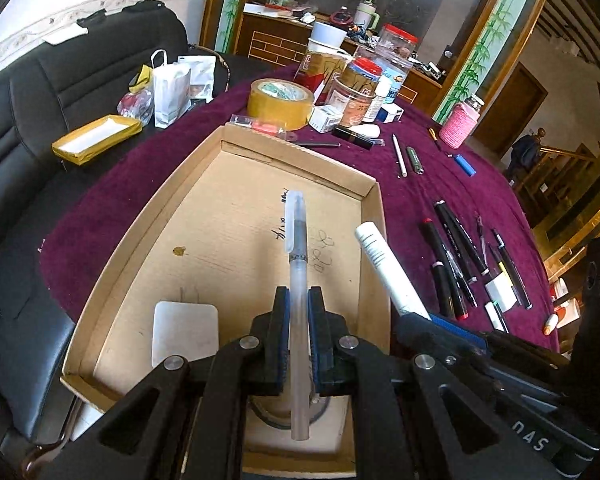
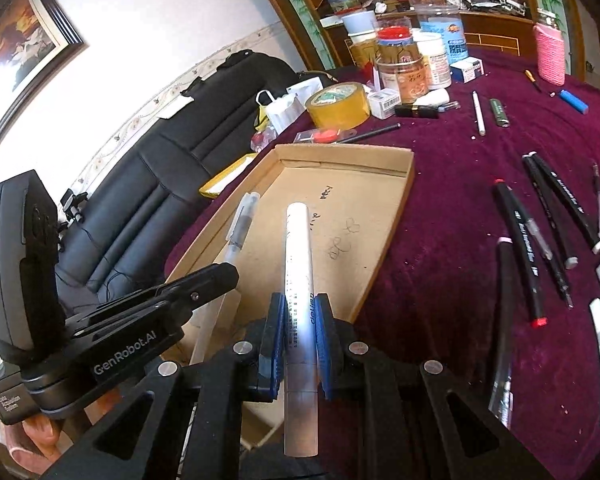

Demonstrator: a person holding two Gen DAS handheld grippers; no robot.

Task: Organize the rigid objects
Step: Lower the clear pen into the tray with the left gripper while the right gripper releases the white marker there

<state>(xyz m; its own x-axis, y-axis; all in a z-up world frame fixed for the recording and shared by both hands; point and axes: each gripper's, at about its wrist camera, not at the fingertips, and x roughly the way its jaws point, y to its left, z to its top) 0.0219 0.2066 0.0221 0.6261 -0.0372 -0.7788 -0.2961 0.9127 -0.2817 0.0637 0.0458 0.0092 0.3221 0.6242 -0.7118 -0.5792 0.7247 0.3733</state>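
Round table under a purple cloth (image 1: 420,200), crowded at the far side with jars, boxes and a tape roll (image 1: 281,103); black leather sofa (image 1: 32,120) alongside, framed picture on the white wall. Shallow cardboard tray (image 1: 236,184) at centre, holding a white square pad (image 1: 185,334). Black markers (image 2: 540,232) loose on the cloth, well apart from the tray. Left gripper (image 1: 299,338) clenched on a translucent capped pen (image 1: 298,264), above the tray floor. Right gripper (image 2: 300,338) clamped on a white marker (image 2: 298,256), over the tray's right edge, just beside the other.
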